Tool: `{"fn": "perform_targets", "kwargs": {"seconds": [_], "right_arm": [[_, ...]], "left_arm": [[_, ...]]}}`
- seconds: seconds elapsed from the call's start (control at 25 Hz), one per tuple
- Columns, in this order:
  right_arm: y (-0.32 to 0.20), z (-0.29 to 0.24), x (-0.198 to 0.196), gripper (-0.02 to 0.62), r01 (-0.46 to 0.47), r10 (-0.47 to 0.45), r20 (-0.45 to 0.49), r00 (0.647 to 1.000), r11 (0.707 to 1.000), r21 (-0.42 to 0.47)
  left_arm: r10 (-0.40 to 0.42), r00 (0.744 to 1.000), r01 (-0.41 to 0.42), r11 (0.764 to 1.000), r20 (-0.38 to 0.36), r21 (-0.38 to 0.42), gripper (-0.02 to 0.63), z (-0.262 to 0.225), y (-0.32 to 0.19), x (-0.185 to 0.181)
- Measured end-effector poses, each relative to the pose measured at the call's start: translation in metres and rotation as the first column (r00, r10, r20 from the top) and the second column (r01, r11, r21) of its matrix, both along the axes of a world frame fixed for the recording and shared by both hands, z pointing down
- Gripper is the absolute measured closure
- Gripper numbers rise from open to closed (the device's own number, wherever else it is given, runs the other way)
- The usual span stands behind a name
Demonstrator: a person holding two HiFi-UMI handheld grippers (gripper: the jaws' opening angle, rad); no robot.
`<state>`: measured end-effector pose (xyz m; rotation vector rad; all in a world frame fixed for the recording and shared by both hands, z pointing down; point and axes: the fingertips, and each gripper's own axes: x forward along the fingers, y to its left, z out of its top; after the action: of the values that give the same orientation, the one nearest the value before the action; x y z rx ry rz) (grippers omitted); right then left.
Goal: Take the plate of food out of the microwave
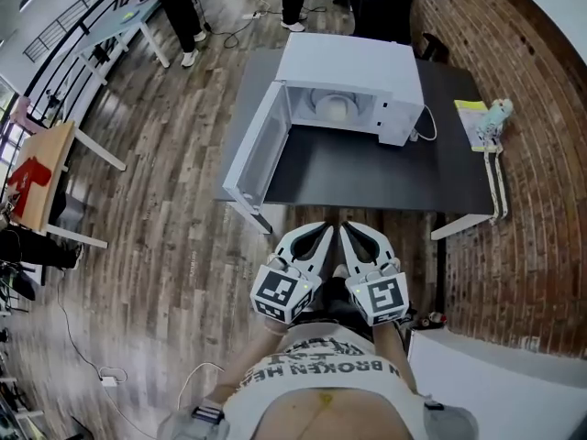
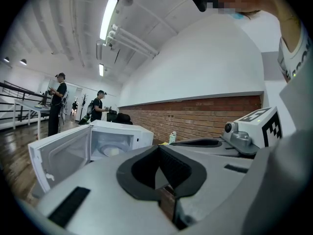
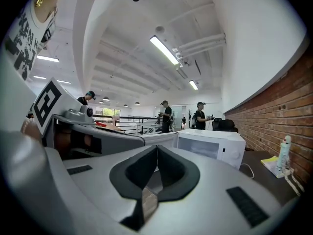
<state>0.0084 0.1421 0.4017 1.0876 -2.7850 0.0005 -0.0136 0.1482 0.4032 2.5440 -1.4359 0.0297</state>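
Observation:
A white microwave (image 1: 344, 85) stands on a dark table (image 1: 367, 168) with its door (image 1: 252, 149) swung open to the left. Inside it sits a plate of pale food (image 1: 335, 108), which also shows small in the left gripper view as the plate (image 2: 111, 151). My left gripper (image 1: 321, 232) and right gripper (image 1: 351, 231) are held side by side close to my body, well short of the table's near edge. Both are shut with nothing between the jaws. In the right gripper view the microwave (image 3: 212, 143) shows from its closed side.
A yellow pad and a small bottle (image 1: 495, 113) lie at the table's right end by the brick wall (image 1: 514, 53). People stand beyond the microwave (image 1: 179, 7). A wooden desk (image 1: 41, 168) stands at the far left. A white surface (image 1: 495, 374) lies to my right.

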Motion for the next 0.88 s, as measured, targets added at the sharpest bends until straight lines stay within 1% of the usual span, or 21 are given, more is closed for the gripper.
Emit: {"fn": "perform_targets", "kwargs": {"seconds": [0.16,0.32,0.6,0.76,0.88], "right_arm": [[-0.035,-0.006,0.004,0.588,0.015,-0.015,0.016,1.000,1.000,-0.002],[-0.062,-0.011,0.008,0.588,0.037,-0.037,0.011,0.999,0.999,0.005],[-0.104,-0.015,0.013,0.588,0.076,-0.076,0.008,0.997,0.997,0.019],[-0.123,-0.014,0.020,0.588,0.092,-0.092,0.005,0.996,0.996,0.017],[-0.135,-0.009,0.026,0.588,0.103,-0.103,0.006,0.995,0.995,0.016]], "left_arm": [[-0.020,1.000,0.020,1.000,-0.009,0.001,0.598,-0.004,-0.032,0.003],[-0.043,0.999,0.044,0.999,-0.018,0.007,0.598,-0.008,-0.059,0.007],[-0.084,0.996,0.084,0.996,-0.010,0.025,0.598,-0.012,-0.099,0.013],[-0.104,0.994,0.104,0.994,0.019,0.037,0.598,-0.010,-0.118,0.020],[-0.112,0.994,0.111,0.993,0.010,0.031,0.598,-0.005,-0.130,0.027]]}}
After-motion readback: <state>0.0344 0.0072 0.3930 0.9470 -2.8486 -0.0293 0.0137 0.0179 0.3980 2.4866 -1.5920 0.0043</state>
